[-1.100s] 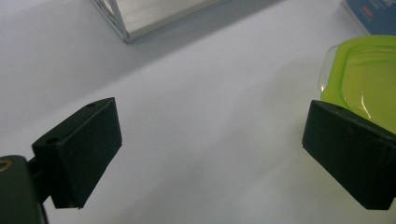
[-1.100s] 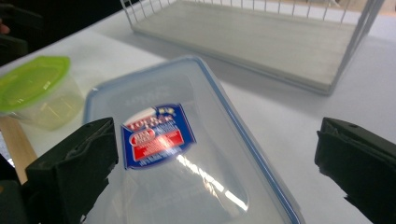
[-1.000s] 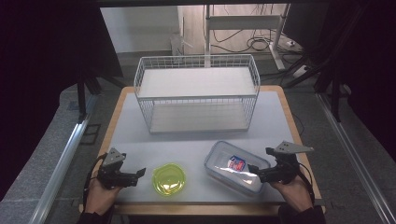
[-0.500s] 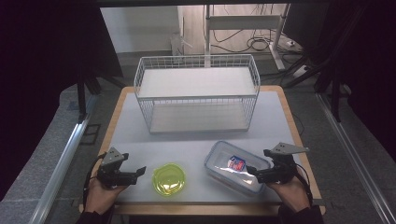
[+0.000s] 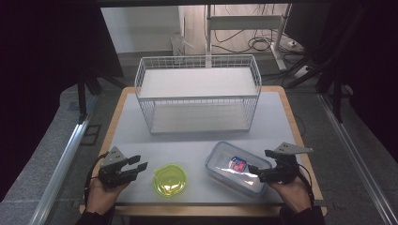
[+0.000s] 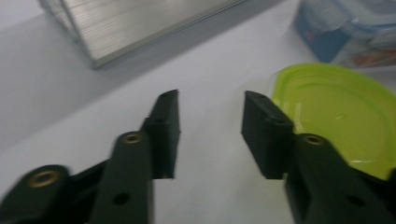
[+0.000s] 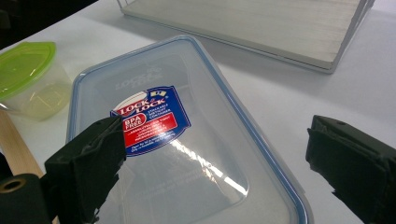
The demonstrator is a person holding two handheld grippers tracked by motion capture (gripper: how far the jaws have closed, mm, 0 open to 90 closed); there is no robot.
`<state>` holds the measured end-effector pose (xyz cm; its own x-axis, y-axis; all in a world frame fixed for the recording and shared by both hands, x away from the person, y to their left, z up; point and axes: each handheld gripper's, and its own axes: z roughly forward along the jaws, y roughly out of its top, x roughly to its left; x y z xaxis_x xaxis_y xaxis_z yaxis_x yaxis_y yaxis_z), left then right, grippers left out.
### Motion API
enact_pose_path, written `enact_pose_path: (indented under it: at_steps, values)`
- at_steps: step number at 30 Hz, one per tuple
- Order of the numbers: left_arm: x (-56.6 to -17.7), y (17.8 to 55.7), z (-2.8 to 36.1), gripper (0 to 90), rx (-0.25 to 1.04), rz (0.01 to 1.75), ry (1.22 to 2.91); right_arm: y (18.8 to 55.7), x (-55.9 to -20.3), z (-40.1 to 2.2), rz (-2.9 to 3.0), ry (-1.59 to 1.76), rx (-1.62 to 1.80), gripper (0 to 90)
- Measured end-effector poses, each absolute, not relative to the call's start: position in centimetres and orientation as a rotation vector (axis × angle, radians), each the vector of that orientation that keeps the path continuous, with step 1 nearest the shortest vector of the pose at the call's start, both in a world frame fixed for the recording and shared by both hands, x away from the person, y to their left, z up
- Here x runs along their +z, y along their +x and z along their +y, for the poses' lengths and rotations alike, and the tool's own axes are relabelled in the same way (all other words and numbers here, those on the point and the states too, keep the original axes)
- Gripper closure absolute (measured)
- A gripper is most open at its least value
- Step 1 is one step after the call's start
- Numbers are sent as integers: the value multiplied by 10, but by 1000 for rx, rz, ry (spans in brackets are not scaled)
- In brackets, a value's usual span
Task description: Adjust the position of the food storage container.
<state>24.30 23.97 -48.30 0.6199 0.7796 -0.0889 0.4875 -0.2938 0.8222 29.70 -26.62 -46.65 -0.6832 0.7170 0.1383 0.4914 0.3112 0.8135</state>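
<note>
Nothing is picked up yet: the left claw (image 5: pixel 137 166), jaws just narrowing on nothing, faces the green-lidded tub (image 5: pixel 170 179); the right claw (image 5: pixel 257 169) gapes, released, over the clear box (image 5: pixel 234 174).

Blk grippers (image 5: pixel 141 166), grey top plates, cables
</note>
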Motion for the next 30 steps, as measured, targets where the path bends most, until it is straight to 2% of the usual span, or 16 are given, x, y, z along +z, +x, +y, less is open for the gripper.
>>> enact_pose_path:
  at_steps: [3, 4, 6, 7, 18, 30]
  values:
    - [-479, 241, 232, 769, 394, 955, 1970, 297, -467, -267, 2332, 1104, 1307, 54]
    - [-477, 239, 228, 769, 384, 931, 1980, 297, -467, -267, 2330, 1104, 1301, 56]
    - [-473, 236, 215, 877, 335, 867, 1995, 297, -466, -268, 2314, 1110, 1300, 65]
    - [-472, 234, 210, 892, 330, 842, 2007, 297, -465, -269, 2309, 1110, 1301, 66]
    - [-481, 220, 155, 898, 202, 657, 2113, 297, -465, -270, 2294, 1121, 1291, 81]
    - [-492, 209, 129, 898, 142, 612, 2179, 298, -465, -271, 2297, 1129, 1289, 90]
